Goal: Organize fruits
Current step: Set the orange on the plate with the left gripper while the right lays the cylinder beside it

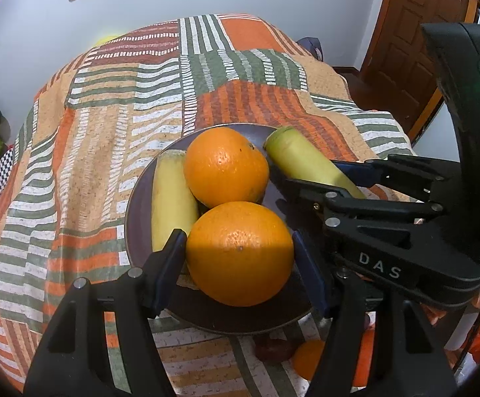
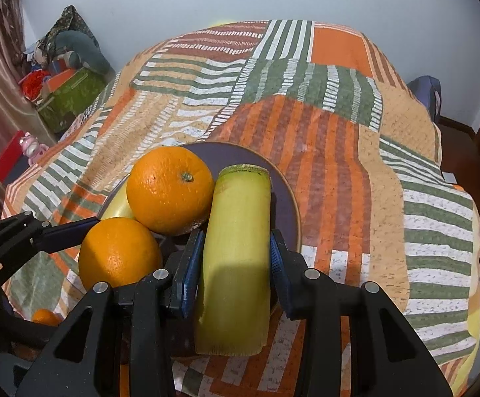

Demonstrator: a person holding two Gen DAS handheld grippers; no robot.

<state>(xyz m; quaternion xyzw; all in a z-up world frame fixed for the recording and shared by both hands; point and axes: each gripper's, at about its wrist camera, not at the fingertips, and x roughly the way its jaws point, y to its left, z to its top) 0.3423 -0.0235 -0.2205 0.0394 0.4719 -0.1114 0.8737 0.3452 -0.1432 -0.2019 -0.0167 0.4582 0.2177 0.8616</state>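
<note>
Item: one plate of fruit, both tongs engaged, risk of rolling.

We are holding the left gripper [image 1: 240, 258] with its blue pads flanking the near orange [image 1: 239, 253], touching or nearly so; whether it is truly clamping we cannot tell. We are straddling the near banana [image 2: 235, 264] with the right gripper [image 2: 236, 254], jaws part open, a sliver of gap showing on each side. Both fruits are lying on the dark plate [image 1: 137, 211] beside a second orange [image 1: 225, 166] and a second banana [image 1: 170, 198], all on the patterned cloth [image 1: 107, 106]. We are judging that lifting either piece is liable to free the far orange, letting it roll off the rim; a loose hold would drop fruit.
</note>
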